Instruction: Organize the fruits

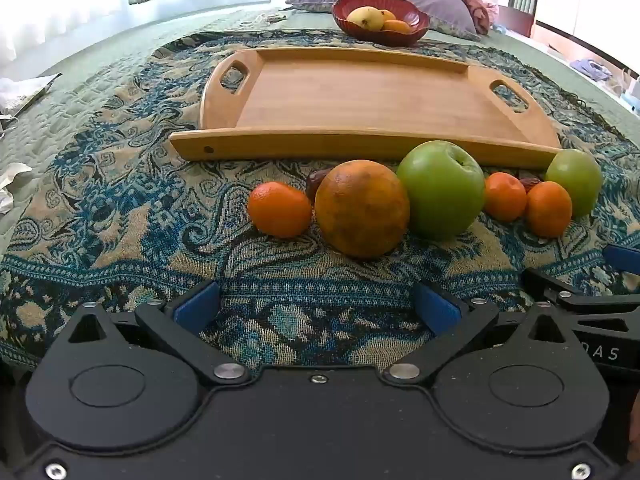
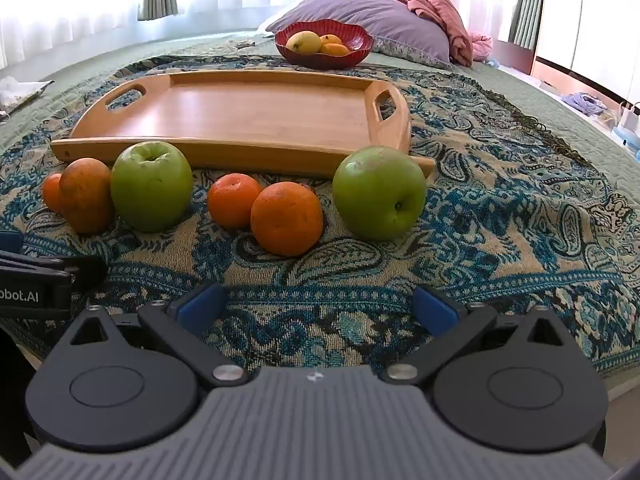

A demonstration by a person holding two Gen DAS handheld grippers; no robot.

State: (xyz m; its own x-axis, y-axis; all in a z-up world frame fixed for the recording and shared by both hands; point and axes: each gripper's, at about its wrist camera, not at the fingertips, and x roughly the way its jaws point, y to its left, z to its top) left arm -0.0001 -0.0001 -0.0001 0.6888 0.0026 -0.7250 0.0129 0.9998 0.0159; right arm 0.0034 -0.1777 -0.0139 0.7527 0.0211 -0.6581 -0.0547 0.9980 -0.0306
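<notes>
Rectangular wooden tray [image 2: 248, 120] on a blue patterned blanket [image 2: 500, 216]. Round green apples [image 2: 151, 186] and oranges [image 2: 286, 218] lie in a row just before it. Left gripper [image 1: 318, 306] and right gripper [image 2: 318, 304], jaws wide apart, hold nothing.
</notes>
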